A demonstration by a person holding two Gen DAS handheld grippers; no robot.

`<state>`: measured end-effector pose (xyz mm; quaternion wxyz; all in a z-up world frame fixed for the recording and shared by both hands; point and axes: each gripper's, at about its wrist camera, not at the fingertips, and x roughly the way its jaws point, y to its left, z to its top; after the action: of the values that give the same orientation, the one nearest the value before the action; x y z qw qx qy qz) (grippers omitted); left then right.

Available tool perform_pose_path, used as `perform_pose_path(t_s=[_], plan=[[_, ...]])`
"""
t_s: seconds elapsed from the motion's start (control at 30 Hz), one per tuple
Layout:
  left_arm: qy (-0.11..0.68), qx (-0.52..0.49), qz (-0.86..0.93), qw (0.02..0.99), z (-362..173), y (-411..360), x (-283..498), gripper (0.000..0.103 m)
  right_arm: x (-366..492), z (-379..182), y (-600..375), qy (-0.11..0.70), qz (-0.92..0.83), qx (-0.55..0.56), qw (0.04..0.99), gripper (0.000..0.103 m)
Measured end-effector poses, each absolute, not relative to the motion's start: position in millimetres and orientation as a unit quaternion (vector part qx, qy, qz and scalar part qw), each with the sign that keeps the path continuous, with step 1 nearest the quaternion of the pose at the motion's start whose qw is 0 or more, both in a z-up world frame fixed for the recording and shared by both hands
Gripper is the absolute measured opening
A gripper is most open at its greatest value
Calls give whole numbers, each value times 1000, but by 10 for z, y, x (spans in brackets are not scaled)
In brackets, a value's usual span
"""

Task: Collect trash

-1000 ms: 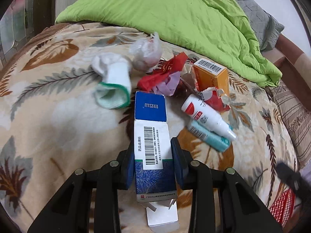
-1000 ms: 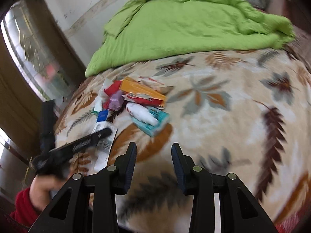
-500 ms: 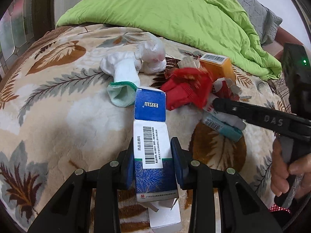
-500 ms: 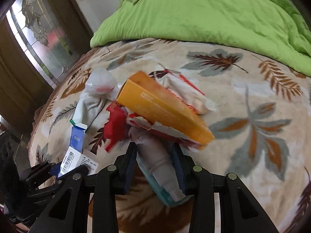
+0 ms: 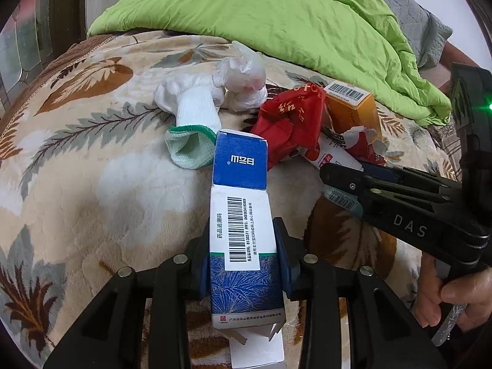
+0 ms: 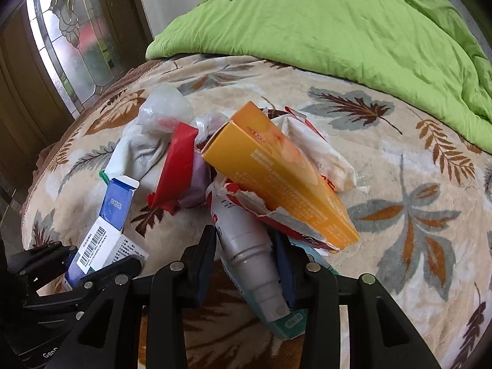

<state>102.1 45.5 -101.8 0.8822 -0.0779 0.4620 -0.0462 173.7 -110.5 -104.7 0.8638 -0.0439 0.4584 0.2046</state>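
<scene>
My left gripper [image 5: 243, 246] is shut on a blue and white medicine box [image 5: 240, 184] whose end flaps hang loose; it holds the box just over the leaf-patterned blanket [image 5: 92, 169]. A heap of trash lies beyond: a white spray bottle [image 6: 246, 230], a teal tube [image 6: 289, 323] under it, an orange carton [image 6: 276, 178], a red wrapper [image 6: 175, 166], a torn red and white packet [image 6: 276, 215], a white sock [image 5: 196, 110] and a knotted plastic bag [image 5: 243, 77]. My right gripper [image 6: 244, 246] stands open with the spray bottle between its fingers.
A crumpled green quilt [image 5: 276, 15] covers the far part of the bed. A wooden door with patterned glass [image 6: 70, 30] stands beyond the bed's left edge. A person's hand [image 5: 455, 295] grips the right tool at the lower right.
The right gripper swung in from the bed's near right side to the heap and now straddles the spray bottle. The left gripper keeps the medicine box, almost still.
</scene>
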Motion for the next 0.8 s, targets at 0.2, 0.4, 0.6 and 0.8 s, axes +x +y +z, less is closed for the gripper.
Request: perform_pose_path(t_s=[0.2, 0.4, 0.6, 0.8], plan=[[458, -73, -39, 885, -1021, 438, 1009, 34, 1528, -988, -1155, 445, 199, -38, 872, 37], [448, -71, -40, 890, -977, 399, 968, 32, 1179, -844, -1322, 430, 198, -14, 881, 37], [407, -52, -55, 910, -796, 247, 795, 32, 786, -661, -1566, 398, 171, 28, 901, 37], [362, -27, -62, 930, -592, 65, 530, 32, 455, -496, -1872, 357, 134, 74, 922, 37]])
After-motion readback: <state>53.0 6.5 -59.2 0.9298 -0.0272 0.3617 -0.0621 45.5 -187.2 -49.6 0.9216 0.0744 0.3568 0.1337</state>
